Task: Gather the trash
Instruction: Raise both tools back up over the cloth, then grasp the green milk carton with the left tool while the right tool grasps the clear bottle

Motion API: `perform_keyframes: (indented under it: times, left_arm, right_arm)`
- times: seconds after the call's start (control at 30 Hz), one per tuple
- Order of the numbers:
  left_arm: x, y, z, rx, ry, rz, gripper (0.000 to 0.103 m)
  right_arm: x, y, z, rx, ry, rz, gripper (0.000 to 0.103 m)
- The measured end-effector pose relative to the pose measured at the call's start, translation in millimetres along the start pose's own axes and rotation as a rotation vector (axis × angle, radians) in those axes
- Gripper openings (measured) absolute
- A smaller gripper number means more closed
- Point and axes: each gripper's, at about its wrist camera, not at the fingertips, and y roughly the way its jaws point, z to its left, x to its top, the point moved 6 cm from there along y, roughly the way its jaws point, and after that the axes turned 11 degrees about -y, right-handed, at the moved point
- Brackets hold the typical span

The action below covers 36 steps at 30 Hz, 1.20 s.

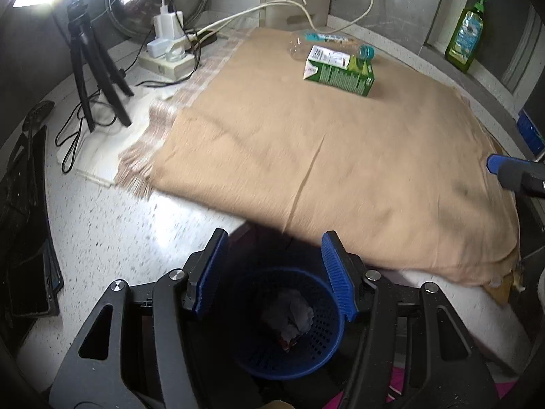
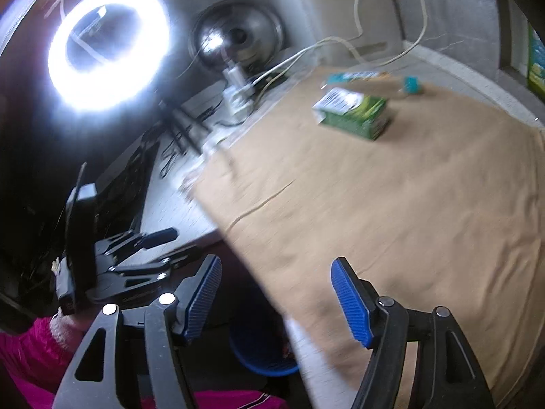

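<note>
Below my left gripper [image 1: 272, 272], jaws wide and empty, one blue basket [image 1: 316, 351] holds crumpled trash [image 1: 289, 317]. My right gripper [image 2: 272, 300] gapes empty. Ahead: one green carton [image 1: 339, 71], one plastic bottle [image 1: 327, 45].

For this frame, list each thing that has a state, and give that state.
Left gripper: open, empty, above the bin.
Right gripper: open, empty.
Bin: upright below the table edge, crumpled trash inside.
Carton: lying on its side on the cloth.
Bottle: lying down behind the carton, capped.
Ring light: on.
Cloth: spread flat over the table.
</note>
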Motion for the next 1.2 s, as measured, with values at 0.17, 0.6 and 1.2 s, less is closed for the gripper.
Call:
perform_keyframes:
  times: [0.17, 0.6, 1.2]
  left_arm:
    - [24, 8, -28, -0.014, -0.036, -0.013, 0.066]
    - [105, 50, -99, 0.018, -0.174, -0.016, 0.074]
    - [191, 154, -116, 0.103, -0.561, 0.096, 0.074]
  right_arm:
    - [25, -11, -44, -0.034, 0.019, -0.040, 0.072]
    - [71, -16, -147, -0.053, 0.112, -0.130, 0.083]
    - [129, 41, -231, 0.039, 0.334, -0.120, 0.085]
